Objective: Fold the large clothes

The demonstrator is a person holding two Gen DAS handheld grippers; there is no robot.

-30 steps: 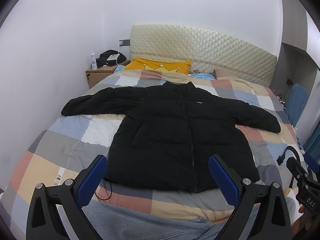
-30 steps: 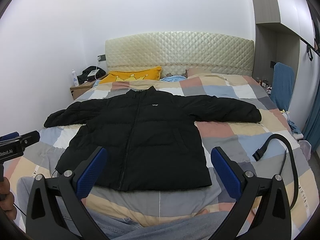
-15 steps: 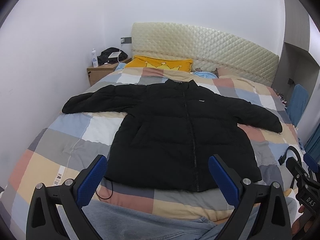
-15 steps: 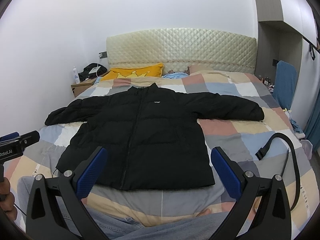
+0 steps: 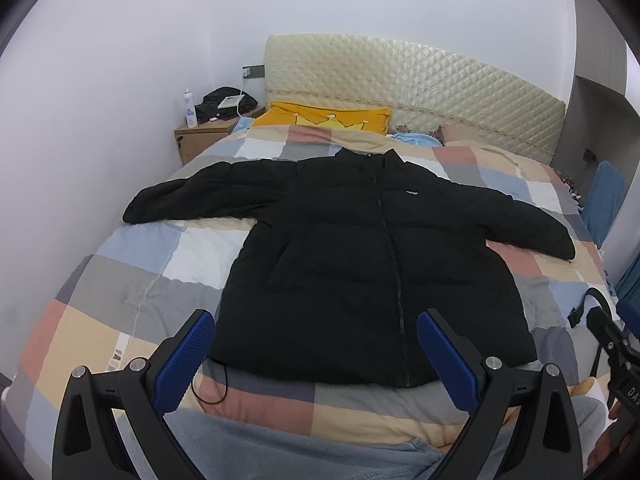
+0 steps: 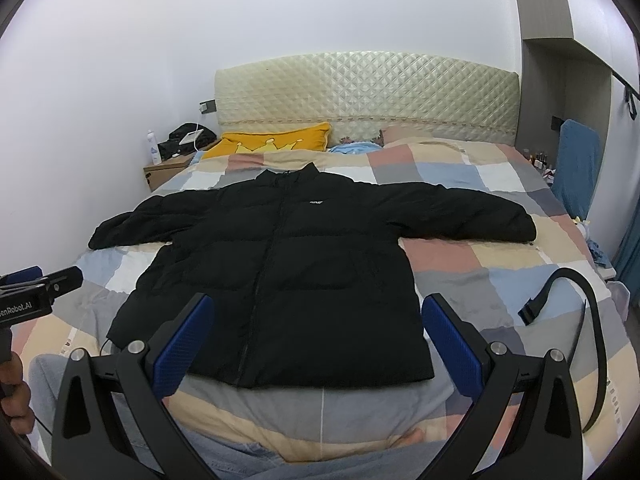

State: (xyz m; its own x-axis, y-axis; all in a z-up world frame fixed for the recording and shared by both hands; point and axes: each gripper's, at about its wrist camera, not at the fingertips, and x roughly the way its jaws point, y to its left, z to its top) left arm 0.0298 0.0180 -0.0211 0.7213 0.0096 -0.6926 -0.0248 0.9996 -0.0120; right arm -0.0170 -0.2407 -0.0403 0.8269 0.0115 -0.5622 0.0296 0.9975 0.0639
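Note:
A black puffer jacket (image 5: 360,256) (image 6: 288,272) lies flat and zipped on the checked bedspread (image 5: 132,280) (image 6: 500,280), collar toward the headboard, both sleeves spread out to the sides. My left gripper (image 5: 314,344) hovers open above the foot of the bed, short of the jacket's hem, with nothing between its blue pads (image 5: 186,356). My right gripper (image 6: 316,340) is likewise open and empty, just before the hem. Each gripper shows at the edge of the other's view.
A yellow pillow (image 6: 276,144) and a padded headboard (image 6: 368,92) are at the far end. A wooden nightstand (image 5: 204,136) with a bottle stands at the back left. A black strap (image 6: 576,312) curls on the bed's right side. Jeans-clad legs (image 6: 260,456) are at the near edge.
Both grippers have risen and tilted slightly, so the jacket sits lower in both views. The jacket has not moved and both grippers stay open.

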